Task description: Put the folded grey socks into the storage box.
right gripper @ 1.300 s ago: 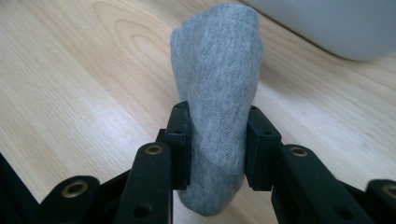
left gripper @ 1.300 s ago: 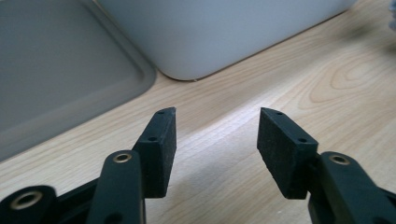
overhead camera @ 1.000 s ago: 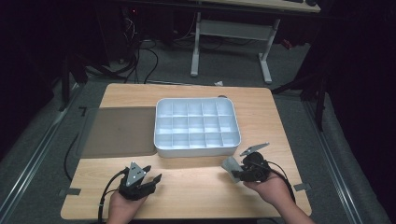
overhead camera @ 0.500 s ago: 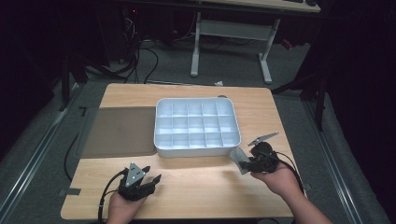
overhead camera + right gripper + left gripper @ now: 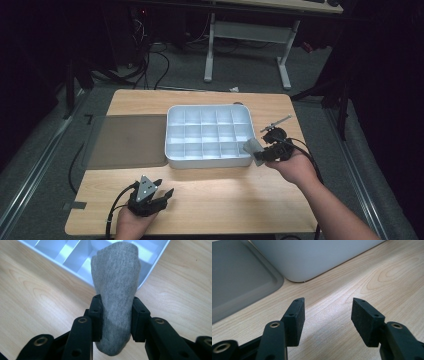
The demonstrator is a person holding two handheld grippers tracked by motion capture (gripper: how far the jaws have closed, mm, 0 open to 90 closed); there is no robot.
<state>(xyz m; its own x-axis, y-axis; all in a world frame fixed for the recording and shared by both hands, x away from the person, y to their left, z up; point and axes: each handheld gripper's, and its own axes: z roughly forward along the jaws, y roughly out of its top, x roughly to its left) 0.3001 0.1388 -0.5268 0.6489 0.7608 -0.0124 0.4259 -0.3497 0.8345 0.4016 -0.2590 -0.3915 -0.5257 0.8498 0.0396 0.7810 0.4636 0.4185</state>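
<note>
A rolled grey sock (image 5: 114,290) is clamped between the jaws of my right gripper (image 5: 116,317), which is shut on it. In the high view that right gripper (image 5: 257,152) hangs at the front right corner of the white divided tray (image 5: 171,135), with the grey sock (image 5: 253,148) pointing toward the tray. The tray's compartments (image 5: 75,252) lie just beyond the sock. My left gripper (image 5: 159,192) rests low near the table's front left edge. Its jaws stand open over bare wood in the left gripper view (image 5: 328,315).
A grey mat (image 5: 127,140) lies left of the tray, its rounded corner (image 5: 244,282) next to the tray's white wall (image 5: 312,257). The wooden table (image 5: 225,195) has free room in front of the tray. Desk legs and cables stand on the dark floor behind.
My right gripper has risen and moved away from the front edge toward the tray's front right corner, carrying the sock. The left gripper has stayed in place.
</note>
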